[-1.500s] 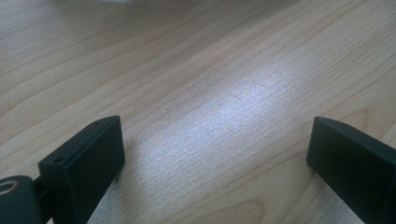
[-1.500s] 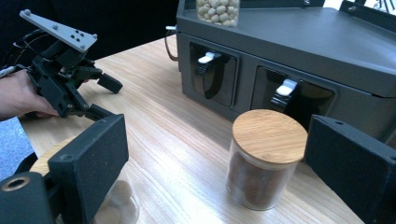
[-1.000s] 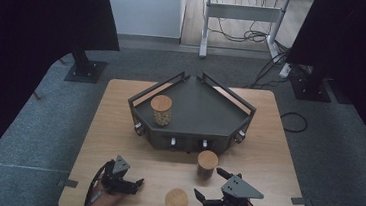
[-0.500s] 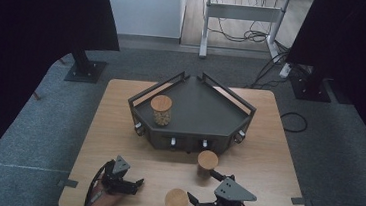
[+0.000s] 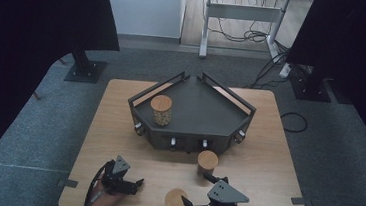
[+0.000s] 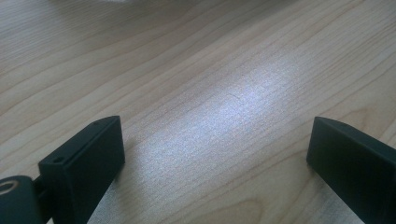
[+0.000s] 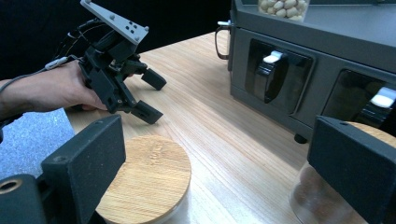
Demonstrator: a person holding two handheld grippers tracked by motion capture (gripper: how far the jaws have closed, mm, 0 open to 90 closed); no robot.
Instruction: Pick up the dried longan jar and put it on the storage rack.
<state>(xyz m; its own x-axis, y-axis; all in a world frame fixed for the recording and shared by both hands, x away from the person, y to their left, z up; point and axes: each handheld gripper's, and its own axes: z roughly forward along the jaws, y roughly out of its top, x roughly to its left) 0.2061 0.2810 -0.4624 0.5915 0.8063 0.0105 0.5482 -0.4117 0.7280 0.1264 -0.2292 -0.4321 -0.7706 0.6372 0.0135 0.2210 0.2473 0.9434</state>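
Three wooden-lidded glass jars are in view. One jar holding pale nuts stands on the dark angular tray box. A second jar stands on the table just in front of the box. The third jar is near the front edge. My right gripper is open and low between these two table jars, touching neither. In the right gripper view the near jar's lid lies by the left jaw and the other jar sits behind the right jaw. My left gripper is open over bare wood.
The box front carries knobs and a side handle. A hand holds the left gripper at the table's near left corner. Dark curtains and stand bases ring the wooden table.
My right gripper has shifted left and a little toward the front edge, coming in between the two table jars. The left gripper has stayed put.
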